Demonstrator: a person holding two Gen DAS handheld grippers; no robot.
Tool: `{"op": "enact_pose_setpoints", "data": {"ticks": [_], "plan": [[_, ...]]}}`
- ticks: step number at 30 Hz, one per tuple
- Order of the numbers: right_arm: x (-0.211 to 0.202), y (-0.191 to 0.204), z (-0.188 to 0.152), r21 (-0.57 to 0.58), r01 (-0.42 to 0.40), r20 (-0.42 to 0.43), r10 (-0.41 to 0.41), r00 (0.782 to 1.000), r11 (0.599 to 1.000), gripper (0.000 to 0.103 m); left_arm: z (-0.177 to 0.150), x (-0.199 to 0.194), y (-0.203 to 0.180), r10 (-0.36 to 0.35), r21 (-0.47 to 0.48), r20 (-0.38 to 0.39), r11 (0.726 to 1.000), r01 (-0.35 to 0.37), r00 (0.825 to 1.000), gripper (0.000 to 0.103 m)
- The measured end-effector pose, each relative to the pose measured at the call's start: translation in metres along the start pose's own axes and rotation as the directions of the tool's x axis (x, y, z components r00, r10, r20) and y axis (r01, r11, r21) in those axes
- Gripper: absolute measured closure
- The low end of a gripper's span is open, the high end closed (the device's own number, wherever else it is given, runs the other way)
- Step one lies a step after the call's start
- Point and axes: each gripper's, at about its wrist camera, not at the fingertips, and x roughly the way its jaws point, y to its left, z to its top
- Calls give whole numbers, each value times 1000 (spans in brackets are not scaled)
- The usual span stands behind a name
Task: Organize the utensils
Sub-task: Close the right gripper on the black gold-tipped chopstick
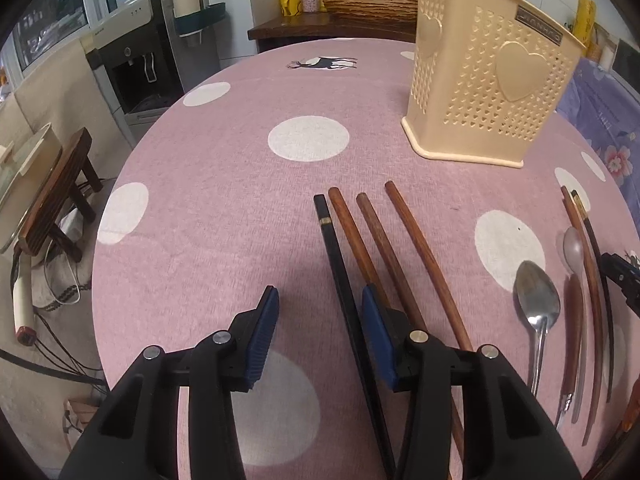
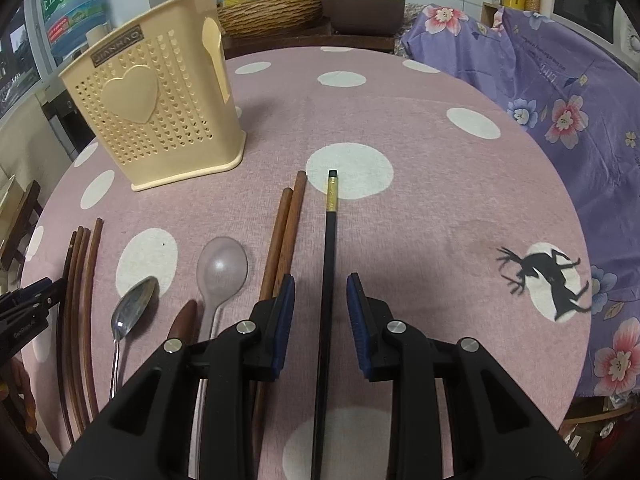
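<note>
The left gripper is held partly open over the table; a black chopstick lies between its pads, ungripped. The right gripper is likewise partly open around a second black chopstick, untouched. The holder stands upright beyond; spoons lie between the grippers.

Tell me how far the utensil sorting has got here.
Done: nothing; no utensil shows above the holder's rim. In hand: the right claw straddles a black chopstick, open. Remaining: the brown chopsticks and spoons lie on the tablecloth too.
</note>
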Motion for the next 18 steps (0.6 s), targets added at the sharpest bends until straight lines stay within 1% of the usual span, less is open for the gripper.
{"op": "enact_pose_setpoints", "data": {"ticks": [5,10,11,13,15,18], "plan": [[17,-2,17,3,1,-23,-1,1000,1000,75,8,5,0,1,5,-7,1000,-1,1000,59],[29,-2,33,-8,-3,-39,2,999,1000,78,13,8,0,-4,9,-17,1000,5,1000,64],[31,-2,35,-8,-5,-42,4,999,1000,78,14,8,0,-6,11,-18,1000,6,1000,66],[35,-2,41,-5,-6,-46,5,999,1000,83,18,10,-1,-6,19,-25,1000,6,1000,71],[38,-2,45,-7,-1,-44,0,999,1000,86,21,12,-1,-2,13,-32,1000,2,999,79],[42,-3,49,-7,-8,-35,8,999,1000,90,24,13,-3,3,15,-33,1000,-3,999,87]]}}
